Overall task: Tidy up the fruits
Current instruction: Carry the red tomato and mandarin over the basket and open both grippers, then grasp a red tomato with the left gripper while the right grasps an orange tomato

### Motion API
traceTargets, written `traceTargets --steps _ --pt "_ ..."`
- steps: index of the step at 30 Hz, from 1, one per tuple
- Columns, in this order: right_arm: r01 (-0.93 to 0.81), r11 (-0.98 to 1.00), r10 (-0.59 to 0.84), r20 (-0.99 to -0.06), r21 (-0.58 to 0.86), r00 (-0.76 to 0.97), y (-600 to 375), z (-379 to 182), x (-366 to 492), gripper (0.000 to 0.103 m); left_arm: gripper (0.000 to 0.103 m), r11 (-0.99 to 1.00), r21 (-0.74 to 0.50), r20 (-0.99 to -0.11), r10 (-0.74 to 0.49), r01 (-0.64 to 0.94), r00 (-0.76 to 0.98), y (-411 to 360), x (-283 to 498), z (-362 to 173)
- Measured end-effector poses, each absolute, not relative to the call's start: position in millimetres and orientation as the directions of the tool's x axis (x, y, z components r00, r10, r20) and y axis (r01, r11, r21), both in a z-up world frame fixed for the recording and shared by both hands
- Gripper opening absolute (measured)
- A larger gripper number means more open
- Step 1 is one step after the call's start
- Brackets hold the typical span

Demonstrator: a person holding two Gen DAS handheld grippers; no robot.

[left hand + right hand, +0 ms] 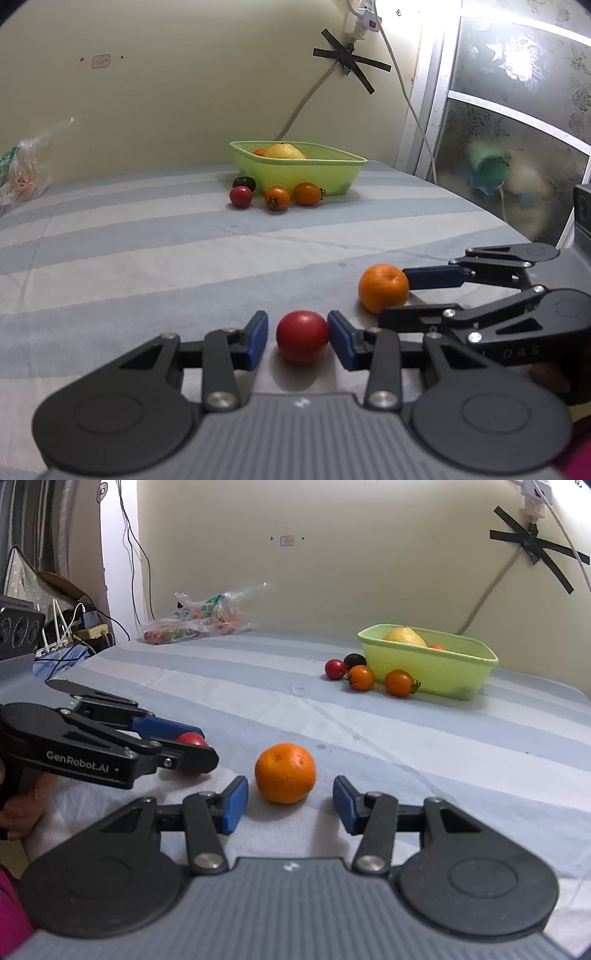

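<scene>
My left gripper (297, 338) is open around a red tomato (302, 336) on the striped cloth; the right pad touches it and a gap shows on the left. My right gripper (290, 803) is open around an orange mandarin (285, 772), with gaps on both sides. The mandarin also shows in the left wrist view (383, 287), with the right gripper beside it. The red tomato shows in the right wrist view (192, 739) inside the left gripper. A green basket (306, 173) holds a yellow citrus fruit (285, 151) and an orange fruit.
Two orange tomatoes (291, 196), a red one (241, 196) and a dark one (244, 182) lie in front of the basket. A plastic bag (201, 618) lies at the far left by the wall. Cables hang on the wall. A glass door (517, 122) stands at the right.
</scene>
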State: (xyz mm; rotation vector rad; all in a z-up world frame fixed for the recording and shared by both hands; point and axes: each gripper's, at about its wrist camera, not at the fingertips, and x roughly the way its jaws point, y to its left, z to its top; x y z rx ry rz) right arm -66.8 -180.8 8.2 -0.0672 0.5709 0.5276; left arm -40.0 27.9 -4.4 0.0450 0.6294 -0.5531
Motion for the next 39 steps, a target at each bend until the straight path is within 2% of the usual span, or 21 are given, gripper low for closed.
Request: traceTargets --steps 5,6,11,18,23,29,31,32,35,39 --pt "-0.524 0.85 0.47 -0.527 0.054 0.708 -177 7 -65 0.051 0.03 0.848 -0.129 -0.57 -0.488 0.515 0.661 29 -43 -5" --pt "-0.528 0.848 0.473 -0.533 0.057 0.702 -176 5 -64 0.037 0.03 0.847 -0.131 -0.57 -0.49 0.516 0.66 30 -42 -5" --pt "-0.516 0.853 0.481 -0.51 0.084 0.713 -188 15 -50 0.037 0.03 0.836 -0.184 -0.566 -0.52 0.516 0.64 29 -17 8" --pt "-0.413 0.909 0.401 -0.401 0.06 0.824 -239 71 43 0.037 0.03 0.793 -0.197 -0.469 -0.593 0.576 0.655 -7 84 71" --pt "-0.33 0.931 0.364 -0.462 0.155 0.809 -260 62 121 0.037 0.03 0.807 -0.291 -0.525 -0.584 0.514 0.62 -45 179 72" --pt "-0.318 0.939 0.339 -0.516 0.132 0.786 -256 37 150 0.041 0.032 0.837 -0.276 -0.586 -0.536 0.472 0.608 -66 229 52" --pt "-0.312 0.942 0.331 -0.498 0.123 0.802 -258 37 151 0.056 0.046 0.846 -0.266 -0.599 -0.521 0.462 0.609 -68 234 47" --pt "-0.308 0.944 0.327 -0.482 0.121 0.813 -258 38 149 0.057 0.052 0.852 -0.258 -0.599 -0.511 0.456 0.617 -69 236 46" --pt "-0.296 0.944 0.329 -0.447 0.145 0.832 -263 45 140 0.057 0.052 0.854 -0.27 -0.583 -0.513 0.445 0.63 -62 236 47" --pt "-0.334 0.921 0.389 -0.417 0.201 0.822 -266 55 117 0.056 0.052 0.84 -0.301 -0.518 -0.542 0.452 0.662 -32 214 58"
